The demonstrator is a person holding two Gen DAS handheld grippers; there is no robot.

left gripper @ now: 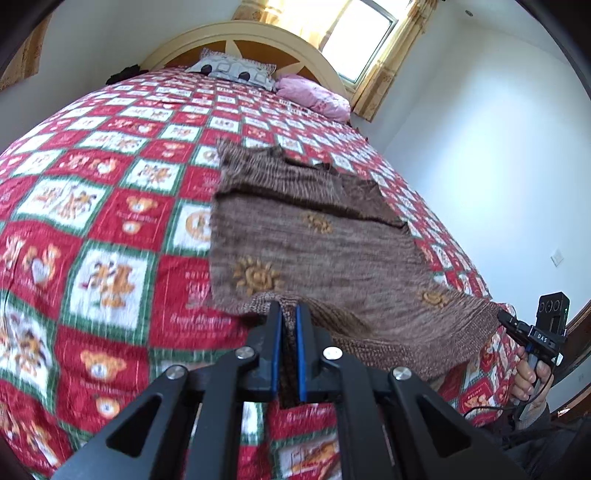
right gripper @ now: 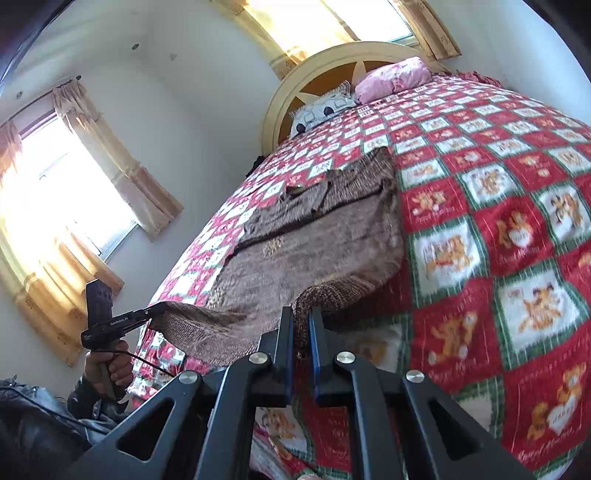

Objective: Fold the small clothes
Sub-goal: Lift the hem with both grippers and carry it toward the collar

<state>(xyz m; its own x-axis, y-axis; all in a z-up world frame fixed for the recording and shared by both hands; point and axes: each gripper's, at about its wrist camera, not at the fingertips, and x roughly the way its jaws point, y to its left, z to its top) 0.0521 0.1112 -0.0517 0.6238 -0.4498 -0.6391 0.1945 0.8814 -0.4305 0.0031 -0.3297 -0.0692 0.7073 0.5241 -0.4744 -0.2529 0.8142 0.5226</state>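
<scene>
A small brown knitted sweater [left gripper: 317, 240] with orange sun motifs lies on the bed, sleeves folded across its upper part. My left gripper [left gripper: 289, 314] is shut on the left corner of its ribbed hem, which is lifted off the quilt. My right gripper [right gripper: 301, 317] is shut on the other hem corner. The sweater [right gripper: 314, 243] sags between the two grippers. In the left wrist view the right gripper [left gripper: 506, 319] shows at the far right, pinching the hem. In the right wrist view the left gripper [right gripper: 157, 308] shows at the left, held in a hand.
The bed carries a red, white and green teddy-bear quilt [left gripper: 110, 206]. A grey patterned pillow [left gripper: 232, 70] and a pink pillow [left gripper: 314, 96] lie by the round headboard [left gripper: 258, 33]. Curtained windows [right gripper: 55, 192] and white walls surround the bed.
</scene>
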